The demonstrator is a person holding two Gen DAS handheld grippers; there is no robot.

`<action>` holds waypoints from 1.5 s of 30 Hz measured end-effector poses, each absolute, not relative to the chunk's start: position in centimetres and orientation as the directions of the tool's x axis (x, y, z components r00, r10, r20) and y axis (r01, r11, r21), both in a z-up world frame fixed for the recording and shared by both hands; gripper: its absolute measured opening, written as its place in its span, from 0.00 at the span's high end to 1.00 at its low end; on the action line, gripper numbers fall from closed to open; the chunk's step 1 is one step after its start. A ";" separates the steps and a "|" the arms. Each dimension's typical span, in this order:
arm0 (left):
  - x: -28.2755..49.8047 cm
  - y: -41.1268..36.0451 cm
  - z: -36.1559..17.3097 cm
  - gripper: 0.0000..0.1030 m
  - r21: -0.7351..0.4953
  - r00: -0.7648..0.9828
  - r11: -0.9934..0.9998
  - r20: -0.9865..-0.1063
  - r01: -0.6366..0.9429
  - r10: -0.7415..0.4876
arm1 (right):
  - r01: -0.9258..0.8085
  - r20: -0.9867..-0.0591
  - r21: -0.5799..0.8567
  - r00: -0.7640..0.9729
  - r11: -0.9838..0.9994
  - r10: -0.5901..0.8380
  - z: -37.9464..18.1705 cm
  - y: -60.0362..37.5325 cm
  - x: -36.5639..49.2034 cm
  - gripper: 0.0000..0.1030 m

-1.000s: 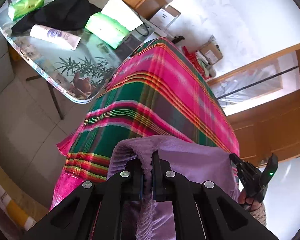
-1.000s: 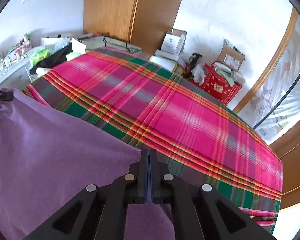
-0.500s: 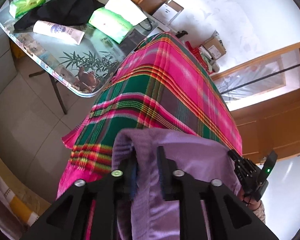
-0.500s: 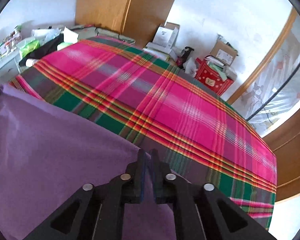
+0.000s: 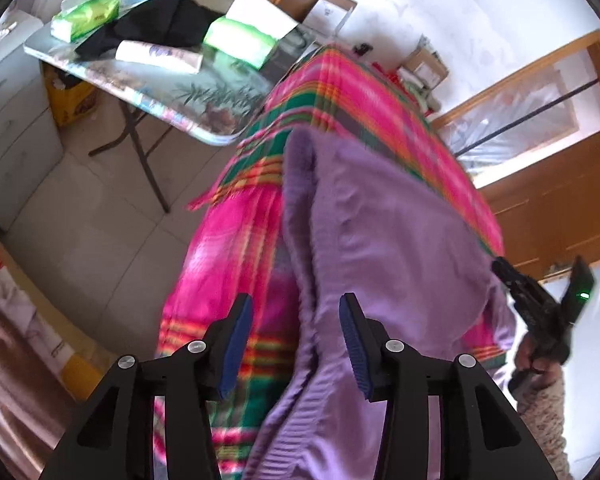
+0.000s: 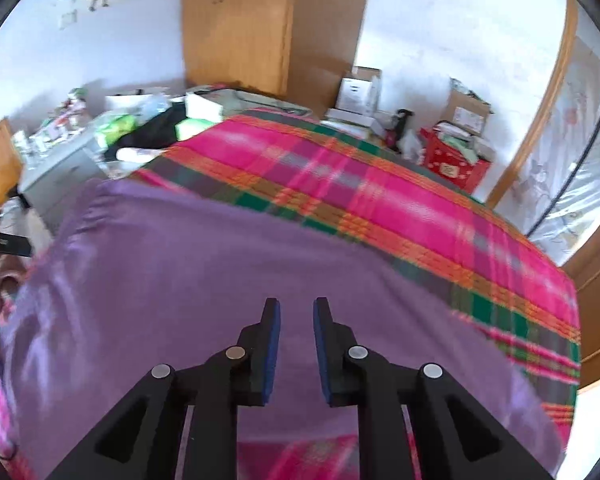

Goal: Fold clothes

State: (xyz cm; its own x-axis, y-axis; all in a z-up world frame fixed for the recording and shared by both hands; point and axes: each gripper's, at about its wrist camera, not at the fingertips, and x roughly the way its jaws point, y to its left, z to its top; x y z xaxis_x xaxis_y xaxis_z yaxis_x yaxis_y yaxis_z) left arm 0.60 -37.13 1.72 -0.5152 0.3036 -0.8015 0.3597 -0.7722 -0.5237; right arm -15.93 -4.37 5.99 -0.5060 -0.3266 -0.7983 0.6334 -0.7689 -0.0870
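Two handheld black grippers with blue pads sit above a soft purple knit garment (image 6: 204,280) spread on a pink, green and orange plaid blanket (image 6: 380,184) covering a bed. The left gripper (image 5: 294,344) has just been opening; its jaws now stand wide, and a ribbed edge of the garment runs between them without being pinched. The right gripper (image 6: 294,340) has also just been opening; its jaws are parted narrowly over flat cloth, holding nothing. The garment lies near the bed's close edge, part of it draped over the side. A cluttered glass-topped folding table (image 5: 148,92) stands beside the bed. The release looks finished, so the next fold likely needs fresh grips. To do it well, take two matching corners, pinch only one layer, lift evenly and keep the edge taut so it lands square.
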 end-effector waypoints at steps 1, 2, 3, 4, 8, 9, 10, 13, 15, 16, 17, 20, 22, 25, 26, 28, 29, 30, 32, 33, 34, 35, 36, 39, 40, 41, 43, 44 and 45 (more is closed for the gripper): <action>0.9 -37.0 1.6 0.55 -0.525 -0.523 -0.772 -0.797 0.357 0.301 | 0.644 -0.799 -0.072 -0.494 -0.761 -0.343 6.0 -4.6 -15.1 0.83; 0.9 -36.9 1.4 0.54 -0.537 -0.522 -0.768 -0.792 0.350 0.317 | 0.654 -0.801 -0.061 -0.483 -0.754 -0.354 6.0 -4.7 -14.3 0.83; 0.9 -36.8 1.2 0.51 -0.549 -0.518 -0.763 -0.787 0.341 0.334 | 0.662 -0.802 -0.052 -0.474 -0.748 -0.363 5.9 -4.8 -13.6 0.83; 0.8 -36.6 0.9 0.51 -0.557 -0.504 -0.763 -0.786 0.328 0.358 | 0.667 -0.802 -0.050 -0.470 -0.743 -0.368 5.8 -4.9 -12.9 0.83; 0.9 -35.8 0.4 0.51 -0.600 -0.502 -0.744 -0.760 0.295 0.413 | 0.677 -0.807 -0.030 -0.451 -0.736 -0.382 5.7 -4.8 -11.1 0.83; 0.9 -35.4 0.3 0.51 -0.617 -0.503 -0.736 -0.747 0.279 0.435 | 0.677 -0.808 -0.024 -0.447 -0.736 -0.385 5.7 -4.8 -10.8 0.83; 0.9 -35.0 0.1 0.51 -0.618 -0.493 -0.736 -0.749 0.276 0.444 | 0.676 -0.809 -0.019 -0.443 -0.737 -0.385 5.6 -4.8 -10.7 0.83; 0.8 -34.1 -0.2 0.51 -0.605 -0.484 -0.749 -0.757 0.269 0.438 | 0.668 -0.817 0.001 -0.429 -0.744 -0.385 5.1 -4.6 -10.4 0.83; 0.7 -33.8 -0.2 0.51 -0.614 -0.482 -0.743 -0.752 0.266 0.449 | 0.663 -0.822 0.017 -0.416 -0.748 -0.388 4.8 -4.6 -10.3 0.83; 0.7 -33.7 -0.3 0.52 -0.613 -0.479 -0.744 -0.754 0.268 0.449 | 0.662 -0.825 0.023 -0.411 -0.749 -0.389 4.7 -4.5 -10.3 0.83; 0.7 -33.6 -0.4 0.54 -0.605 -0.478 -0.749 -0.760 0.270 0.441 | 0.661 -0.826 0.026 -0.408 -0.750 -0.388 4.5 -4.5 -10.2 0.83; 0.9 -33.4 -0.3 0.86 -0.559 -0.473 -0.784 -0.786 0.270 0.397 | 0.660 -0.830 0.032 -0.401 -0.750 -0.389 4.2 -4.3 -10.1 0.83; 1.2 -33.8 -0.4 0.90 -0.559 -0.479 -0.782 -0.786 0.277 0.392 | 0.659 -0.831 0.040 -0.395 -0.751 -0.391 4.1 -4.3 -10.0 0.83; 1.7 -34.6 -0.5 0.91 -0.577 -0.499 -0.760 -0.773 0.298 0.391 | 0.657 -0.833 0.051 -0.387 -0.752 -0.395 3.8 -4.2 -9.7 0.83; 1.8 -34.8 -0.5 0.92 -0.581 -0.505 -0.755 -0.770 0.304 0.389 | 0.656 -0.833 0.057 -0.384 -0.752 -0.398 3.8 -4.1 -9.7 0.83; 2.2 -35.2 -0.2 0.92 -0.583 -0.516 -0.753 -0.766 0.306 0.383 | 0.654 -0.829 0.068 -0.383 -0.753 -0.407 4.0 -4.0 -9.6 0.83; 2.3 -35.3 -0.1 0.92 -0.585 -0.521 -0.750 -0.764 0.308 0.382 | 0.654 -0.826 0.073 -0.384 -0.753 -0.413 4.2 -3.9 -9.6 0.83; 2.5 -35.6 0.0 0.92 -0.592 -0.529 -0.741 -0.758 0.315 0.381 | 0.654 -0.824 0.075 -0.384 -0.753 -0.416 4.2 -3.8 -9.5 0.83; 2.6 -36.0 -0.5 0.92 -0.596 -0.529 -0.732 -0.759 0.331 0.379 | 0.649 -0.821 0.076 -0.390 -0.757 -0.417 4.3 -3.5 -9.6 0.83; 2.6 -36.2 -0.9 0.92 -0.595 -0.525 -0.725 -0.764 0.347 0.375 | 0.644 -0.821 0.075 -0.394 -0.761 -0.415 4.3 -3.3 -9.7 0.83; 2.7 -36.1 -1.2 0.92 -0.595 -0.517 -0.718 -0.768 0.361 0.377 | 0.638 -0.822 0.078 -0.394 -0.766 -0.412 4.2 -3.1 -9.8 0.83; 2.6 -36.2 -1.5 0.92 -0.600 -0.513 -0.711 -0.768 0.367 0.383 | 0.632 -0.822 0.081 -0.395 -0.771 -0.410 4.1 -2.8 -9.8 0.83; 2.6 -36.2 -1.5 0.92 -0.603 -0.516 -0.707 -0.766 0.369 0.384 | 0.622 -0.819 0.083 -0.402 -0.778 -0.409 4.2 -2.4 -9.9 0.83; 2.5 -35.9 -1.3 0.91 -0.584 -0.511 -0.724 -0.777 0.368 0.367 | 0.592 -0.807 0.105 -0.418 -0.799 -0.416 4.6 -0.7 -10.2 0.83; 2.4 -35.7 -1.3 0.91 -0.571 -0.506 -0.734 -0.785 0.367 0.357 | 0.578 -0.804 0.111 -0.426 -0.809 -0.415 4.8 0.2 -10.3 0.83; 2.3 -35.4 -1.1 0.90 -0.553 -0.500 -0.750 -0.795 0.362 0.344 | 0.563 -0.801 0.117 -0.434 -0.818 -0.413 5.0 1.1 -10.4 0.83; 2.2 -34.9 -0.8 0.88 -0.517 -0.493 -0.779 -0.811 0.353 0.315 | 0.524 -0.794 0.135 -0.450 -0.841 -0.408 5.3 3.1 -10.6 0.83; 2.2 -34.7 -0.7 0.85 -0.507 -0.490 -0.787 -0.816 0.351 0.307 | 0.501 -0.792 0.144 -0.459 -0.854 -0.403 5.4 4.3 -10.6 0.83; 2.2 -34.7 -0.6 0.84 -0.495 -0.483 -0.794 -0.823 0.353 0.298 | 0.475 -0.789 0.145 -0.474 -0.868 -0.391 5.6 5.6 -10.7 0.83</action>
State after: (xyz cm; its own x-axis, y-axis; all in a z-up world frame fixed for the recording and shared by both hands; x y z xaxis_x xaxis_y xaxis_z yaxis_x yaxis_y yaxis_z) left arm 2.21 -34.66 -0.55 -0.4828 0.2983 -0.8233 0.3531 -0.7940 -0.4948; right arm -10.73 5.59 5.61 -0.4744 -0.3913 -0.7885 0.4753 -0.8678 0.1447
